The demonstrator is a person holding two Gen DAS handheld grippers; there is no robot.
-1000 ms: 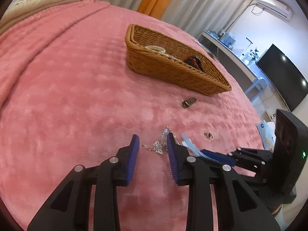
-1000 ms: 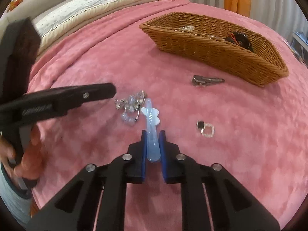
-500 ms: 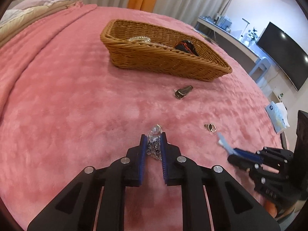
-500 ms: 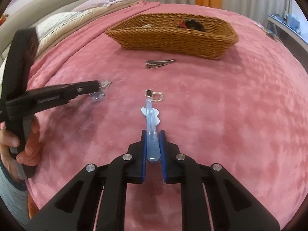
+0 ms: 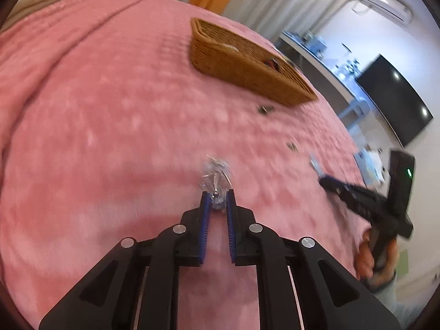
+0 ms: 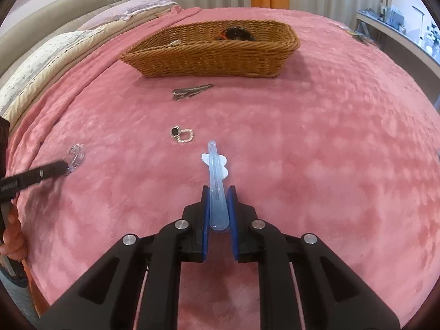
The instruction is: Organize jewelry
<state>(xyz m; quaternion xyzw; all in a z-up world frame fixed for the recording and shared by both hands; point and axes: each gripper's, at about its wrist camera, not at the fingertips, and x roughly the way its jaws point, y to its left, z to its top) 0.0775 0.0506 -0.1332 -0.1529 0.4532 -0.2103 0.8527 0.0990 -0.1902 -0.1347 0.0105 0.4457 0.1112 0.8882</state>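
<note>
My left gripper (image 5: 217,195) has a tangled silver earring cluster (image 5: 216,170) pinched at its fingertips above the pink blanket; its jaws are opening slightly, with the cluster still between the pads. The right wrist view shows the same cluster (image 6: 76,155) at the left gripper's tip (image 6: 64,167). My right gripper (image 6: 218,192) is shut on a light blue hair clip (image 6: 214,162) that sticks out forward. A wicker basket (image 6: 209,55) with a dark item and some jewelry inside stands at the far side of the bed.
A silver hair clip (image 6: 191,92) lies just in front of the basket. A gold square earring (image 6: 183,134) rests between it and my right gripper. Pillows (image 6: 55,46) line the left side. A desk and a TV (image 5: 393,101) stand beyond the bed's right edge.
The left gripper closed on the silver cluster and carried it off to the left, away from the right gripper. The right gripper swung round with the blue clip still in it.
</note>
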